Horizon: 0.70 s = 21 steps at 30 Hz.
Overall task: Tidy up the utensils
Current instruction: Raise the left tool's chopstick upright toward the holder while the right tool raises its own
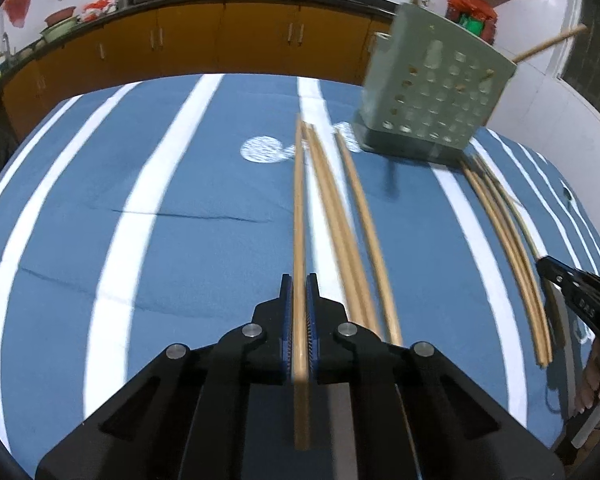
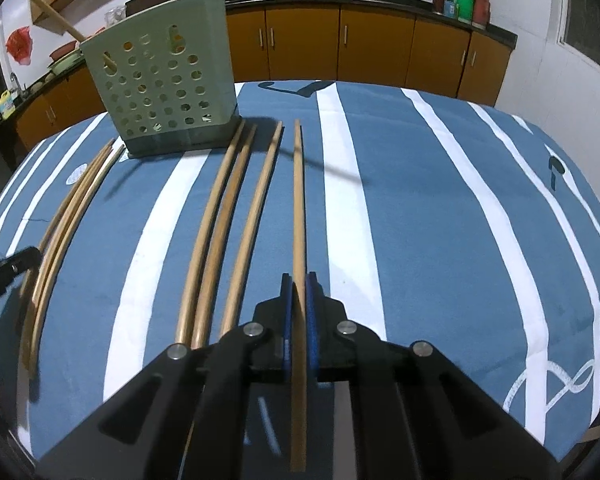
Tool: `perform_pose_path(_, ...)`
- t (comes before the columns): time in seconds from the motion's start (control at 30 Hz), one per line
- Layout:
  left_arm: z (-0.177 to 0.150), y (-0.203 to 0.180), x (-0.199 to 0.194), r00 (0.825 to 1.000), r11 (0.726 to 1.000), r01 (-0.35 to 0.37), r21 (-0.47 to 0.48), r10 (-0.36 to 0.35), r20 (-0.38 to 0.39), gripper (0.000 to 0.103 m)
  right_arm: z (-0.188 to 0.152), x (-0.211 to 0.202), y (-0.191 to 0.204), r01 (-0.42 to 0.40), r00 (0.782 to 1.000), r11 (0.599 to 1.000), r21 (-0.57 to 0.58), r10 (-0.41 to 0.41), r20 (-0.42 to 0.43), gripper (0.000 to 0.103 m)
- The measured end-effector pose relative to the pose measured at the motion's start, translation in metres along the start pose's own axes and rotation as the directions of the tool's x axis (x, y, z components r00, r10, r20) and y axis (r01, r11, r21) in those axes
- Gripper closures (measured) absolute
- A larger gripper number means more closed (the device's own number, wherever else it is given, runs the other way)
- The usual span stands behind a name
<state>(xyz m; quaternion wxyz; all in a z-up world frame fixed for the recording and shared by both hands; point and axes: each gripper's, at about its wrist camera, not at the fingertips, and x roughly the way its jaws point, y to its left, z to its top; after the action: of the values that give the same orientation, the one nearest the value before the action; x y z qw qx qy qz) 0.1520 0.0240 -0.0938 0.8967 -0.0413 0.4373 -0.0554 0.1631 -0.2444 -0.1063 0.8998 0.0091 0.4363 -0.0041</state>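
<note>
- The left gripper (image 1: 299, 300) is clamping one chopstick (image 1: 299, 208) running up mid-frame.
- The right gripper (image 2: 299, 300) is pinching its own chopstick (image 2: 298, 200) the same way.
- Loose chopsticks (image 2: 236, 216) are lying beside them on the striped cloth (image 2: 420, 240).
- The green holder (image 2: 164, 80) is standing upper left in the right view, some sticks already inside.
- Pickup seems done; next, each stick needs lifting, tipping upright, and lowering into the holder.

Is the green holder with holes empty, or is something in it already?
Not empty. The green holder already has a wooden stick poking out of its top, and more wood shows through its holes.
</note>
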Motion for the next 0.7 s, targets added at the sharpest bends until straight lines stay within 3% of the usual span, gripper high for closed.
perform_pose_path(0.17,0.009,0.024,0.003,0.999,0.998,-0.033,-0.058,0.033,0.009,0.095,0.007,0.006,-0.013,0.064,0.998,0.997,0.046,-0.065,0.019,0.095)
perform_pose_path(0.7,0.007,0.026,0.002,0.999,0.998,-0.039,-0.056,0.041,0.036,0.095,0.005,0.006,-0.017,0.071,0.997,0.995,0.067,-0.073,0.037,0.093)
